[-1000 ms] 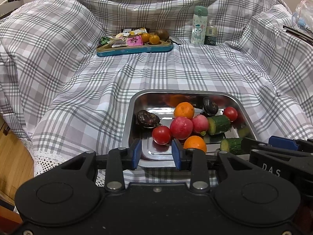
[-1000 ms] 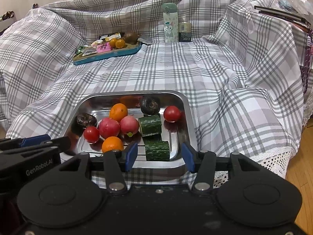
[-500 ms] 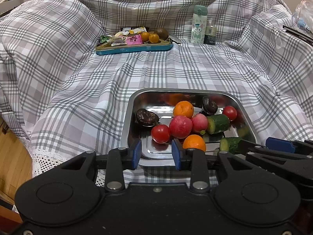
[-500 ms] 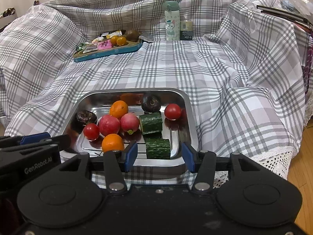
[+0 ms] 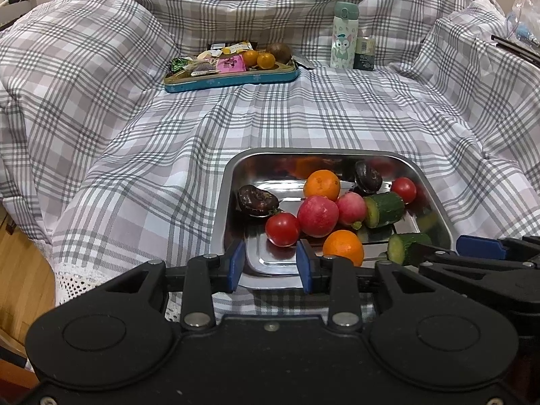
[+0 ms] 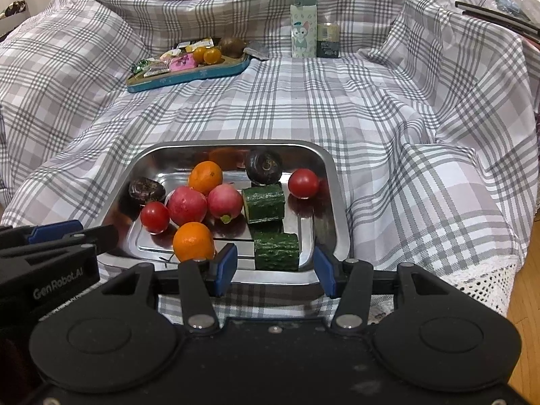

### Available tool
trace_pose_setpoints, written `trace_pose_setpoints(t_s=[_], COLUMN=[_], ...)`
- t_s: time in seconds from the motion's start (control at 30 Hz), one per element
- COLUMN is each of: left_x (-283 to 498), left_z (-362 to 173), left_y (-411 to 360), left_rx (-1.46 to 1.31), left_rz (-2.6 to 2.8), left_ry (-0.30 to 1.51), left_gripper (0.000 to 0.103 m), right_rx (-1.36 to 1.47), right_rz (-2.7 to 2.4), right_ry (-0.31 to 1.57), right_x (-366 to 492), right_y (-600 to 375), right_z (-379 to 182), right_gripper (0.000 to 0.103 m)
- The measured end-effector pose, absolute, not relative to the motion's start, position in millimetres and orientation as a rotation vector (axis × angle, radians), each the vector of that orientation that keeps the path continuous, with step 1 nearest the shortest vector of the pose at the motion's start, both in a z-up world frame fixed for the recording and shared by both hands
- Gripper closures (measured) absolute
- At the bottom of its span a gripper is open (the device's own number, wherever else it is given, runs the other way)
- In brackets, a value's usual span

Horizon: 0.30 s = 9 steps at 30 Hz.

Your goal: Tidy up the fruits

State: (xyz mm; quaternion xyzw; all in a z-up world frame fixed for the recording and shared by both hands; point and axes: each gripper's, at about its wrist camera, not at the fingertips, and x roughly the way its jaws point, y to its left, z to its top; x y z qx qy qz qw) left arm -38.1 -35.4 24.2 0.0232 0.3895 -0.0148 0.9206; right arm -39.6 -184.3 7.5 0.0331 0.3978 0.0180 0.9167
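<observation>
Both grippers hang at the near edge of the metal tray (image 6: 332, 182), holding nothing. The left gripper (image 5: 269, 265) has its blue pads a modest gap apart, lined up roughly with the near-left cherry tomato (image 5: 282, 228). The right gripper (image 6: 275, 270) stands wider apart, with the near cucumber piece (image 6: 276, 250) showing just beyond the gap.

The produce lies loose in the tray: two oranges (image 6: 205, 177), two pink-red round fruits (image 6: 186, 205) touching each other in the middle, a second tomato (image 6: 303, 183) at the far right, a second cucumber chunk (image 6: 263, 203), and two dark wrinkled fruits (image 6: 146, 189), one at the left and one at the far side.

All of it looks light. The tomatoes look thin-skinned and soft, so they likely want a gentle squeeze across the widest part. The round pieces would probably roll on the smooth steel if nudged. The cucumber chunks look firmer and bumpy, best gripped across the curved skin rather than the wet cut faces.

The tray rests on a rumpled checked cloth (image 5: 168, 155) that seems soft underneath, so it may tilt or slide when pressed. Far back sit a blue tray of snacks (image 5: 233, 79) and a bottle (image 5: 343, 35). Wood floor shows at both sides.
</observation>
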Motion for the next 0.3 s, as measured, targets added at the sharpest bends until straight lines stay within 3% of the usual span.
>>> trace_pose_setpoints(t_s=[0.3], left_x=[-24.4], left_z=[23.6], left_y=[-34.6], left_rx=[0.045], left_rz=[-0.050], left_ry=[0.826], left_gripper=[0.061], right_rx=[0.062], right_rz=[0.041], right_ry=[0.864], right_x=[-20.8], right_y=[-181.2], right_z=[4.4], right_gripper=[0.050])
